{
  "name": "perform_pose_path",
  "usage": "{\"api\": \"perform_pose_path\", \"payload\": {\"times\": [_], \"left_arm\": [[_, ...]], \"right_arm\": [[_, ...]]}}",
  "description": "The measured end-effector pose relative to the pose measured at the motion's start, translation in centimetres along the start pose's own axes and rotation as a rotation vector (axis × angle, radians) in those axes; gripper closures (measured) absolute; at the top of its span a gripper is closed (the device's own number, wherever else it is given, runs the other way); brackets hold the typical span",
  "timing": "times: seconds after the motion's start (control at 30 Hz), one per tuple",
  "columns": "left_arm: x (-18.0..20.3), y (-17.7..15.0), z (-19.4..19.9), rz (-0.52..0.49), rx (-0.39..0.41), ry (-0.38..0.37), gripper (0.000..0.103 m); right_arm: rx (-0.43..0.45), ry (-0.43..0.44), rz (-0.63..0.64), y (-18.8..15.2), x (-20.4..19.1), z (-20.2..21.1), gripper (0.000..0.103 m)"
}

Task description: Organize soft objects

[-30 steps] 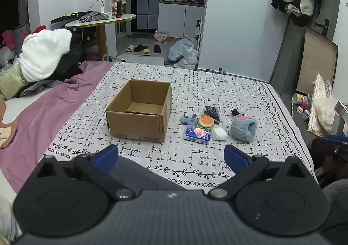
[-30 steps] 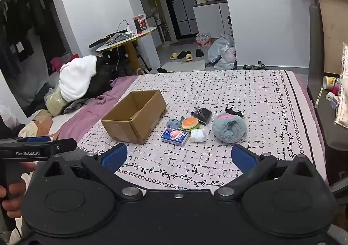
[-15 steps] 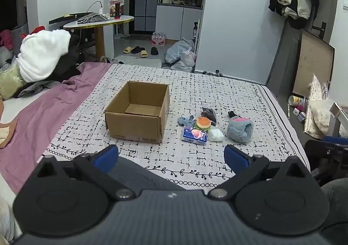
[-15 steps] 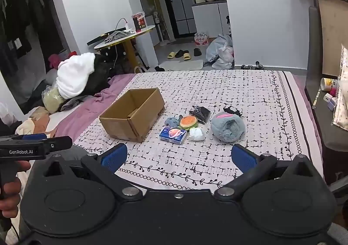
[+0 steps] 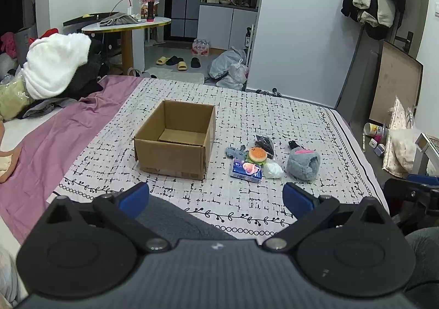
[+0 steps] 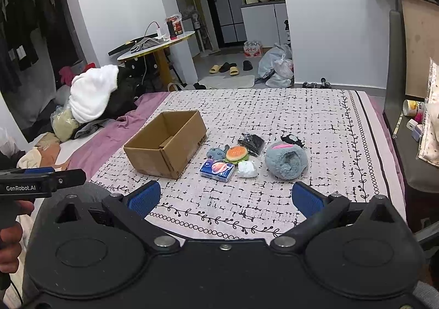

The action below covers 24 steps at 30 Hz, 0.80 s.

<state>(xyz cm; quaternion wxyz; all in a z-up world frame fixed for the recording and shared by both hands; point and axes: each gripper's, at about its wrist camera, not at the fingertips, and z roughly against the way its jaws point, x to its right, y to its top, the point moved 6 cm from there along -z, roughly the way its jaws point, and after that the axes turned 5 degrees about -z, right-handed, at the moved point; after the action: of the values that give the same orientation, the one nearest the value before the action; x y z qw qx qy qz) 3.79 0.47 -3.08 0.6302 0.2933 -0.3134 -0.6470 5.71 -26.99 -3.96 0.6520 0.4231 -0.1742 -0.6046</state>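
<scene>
Both the left tongs (image 5: 216,195) and right tongs (image 6: 225,195) hang wide apart, empty. The toys (image 6: 237,154) huddle at three o'clock of the empty box (image 6: 167,144), touching; a grab there could drag neighbours along.

Matt cardboard box (image 5: 175,138), fuzzy grey plush (image 5: 303,164), glossy tissue packet (image 5: 245,169).

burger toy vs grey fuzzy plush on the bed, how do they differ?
The burger toy is orange and green; the grey plush is grey with a pink patch. The burger toy is much smaller. It sits packed among the other small items; the grey plush lies apart, to their right. Both lie on the bedspread, outside the cardboard box.
</scene>
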Motion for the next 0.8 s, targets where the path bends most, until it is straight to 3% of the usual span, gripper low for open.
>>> {"api": "perform_pose_path", "payload": {"times": [0.8], "left_arm": [[-0.56, 0.20, -0.12, 0.016, 0.002, -0.014, 0.000]], "right_arm": [[-0.002, -0.027, 0.013, 0.20, -0.01, 0.03, 0.000]]}}
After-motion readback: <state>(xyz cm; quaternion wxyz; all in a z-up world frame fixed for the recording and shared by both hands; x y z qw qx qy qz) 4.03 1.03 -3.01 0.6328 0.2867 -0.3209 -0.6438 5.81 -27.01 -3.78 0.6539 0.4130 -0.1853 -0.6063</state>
